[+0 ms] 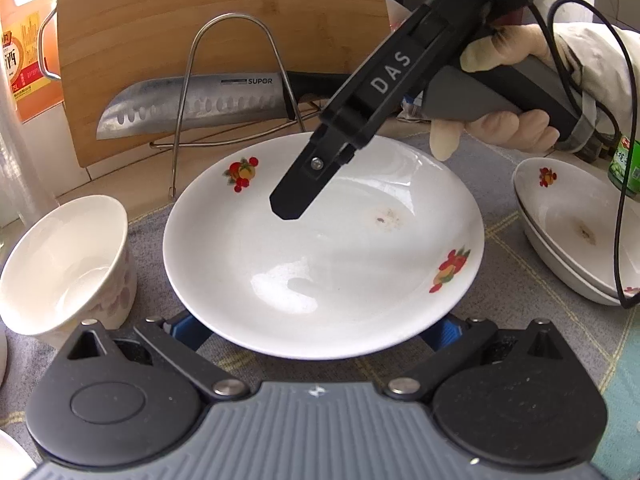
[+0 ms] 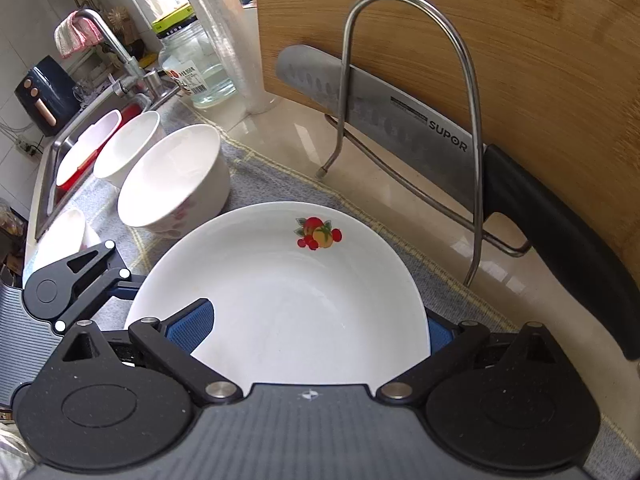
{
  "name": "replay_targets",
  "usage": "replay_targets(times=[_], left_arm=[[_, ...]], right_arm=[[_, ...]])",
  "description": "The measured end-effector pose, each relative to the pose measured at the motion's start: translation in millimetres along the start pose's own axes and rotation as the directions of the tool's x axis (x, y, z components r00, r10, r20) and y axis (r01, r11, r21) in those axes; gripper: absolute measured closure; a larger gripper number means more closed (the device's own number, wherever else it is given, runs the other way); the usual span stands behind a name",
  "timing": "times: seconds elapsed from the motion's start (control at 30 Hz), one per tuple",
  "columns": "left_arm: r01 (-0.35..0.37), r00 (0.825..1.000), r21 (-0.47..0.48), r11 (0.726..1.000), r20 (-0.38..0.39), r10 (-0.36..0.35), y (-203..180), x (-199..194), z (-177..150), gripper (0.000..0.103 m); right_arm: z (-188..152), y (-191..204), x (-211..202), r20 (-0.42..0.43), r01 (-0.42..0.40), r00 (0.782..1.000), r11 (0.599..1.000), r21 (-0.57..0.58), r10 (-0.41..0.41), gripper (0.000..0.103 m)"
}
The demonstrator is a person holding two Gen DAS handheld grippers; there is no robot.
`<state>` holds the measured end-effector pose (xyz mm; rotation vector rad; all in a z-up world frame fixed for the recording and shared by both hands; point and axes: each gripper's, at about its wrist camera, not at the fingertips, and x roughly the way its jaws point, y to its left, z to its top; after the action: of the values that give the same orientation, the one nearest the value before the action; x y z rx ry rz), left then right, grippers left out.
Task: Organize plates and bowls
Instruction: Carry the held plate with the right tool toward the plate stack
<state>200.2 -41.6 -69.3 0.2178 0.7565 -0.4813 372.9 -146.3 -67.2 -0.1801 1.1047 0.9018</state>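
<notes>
So far little looks sorted: the plate [image 1: 324,248] lies flat just ahead of the wide-open, empty left gripper [image 1: 316,330], with the right gripper [image 2: 316,328] spread across its rim, gripping nothing. Stacked plates [image 1: 576,236] wait rightward, a bowl [image 1: 64,264] leftward, and the other bowls [image 2: 128,148] beyond remain unstacked.

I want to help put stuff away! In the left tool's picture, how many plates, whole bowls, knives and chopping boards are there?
Plates: 3 (middle plate, stacked pair)
Whole bowls: 1, the bowl
Knives: 1, the knife
Chopping boards: 1, the chopping board
Total: 6
</notes>
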Motion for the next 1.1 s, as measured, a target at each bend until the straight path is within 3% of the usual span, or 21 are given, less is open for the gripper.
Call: replay_targets(times=[0.57,1.1], left_arm=[[0.040,0.999,0.066,0.997,0.016,-0.041,-25,-38,3,0.000],[0.125,0.992,0.176,0.976,-0.010,-0.125,-74,-60,2,0.000]], right_arm=[[-32,31,-47,0.055,0.048,0.997,0.999,0.026,-0.049,0.000],[-96,47,-96,0.112,0.098,0.987,0.986,0.137,-0.114,0.000]])
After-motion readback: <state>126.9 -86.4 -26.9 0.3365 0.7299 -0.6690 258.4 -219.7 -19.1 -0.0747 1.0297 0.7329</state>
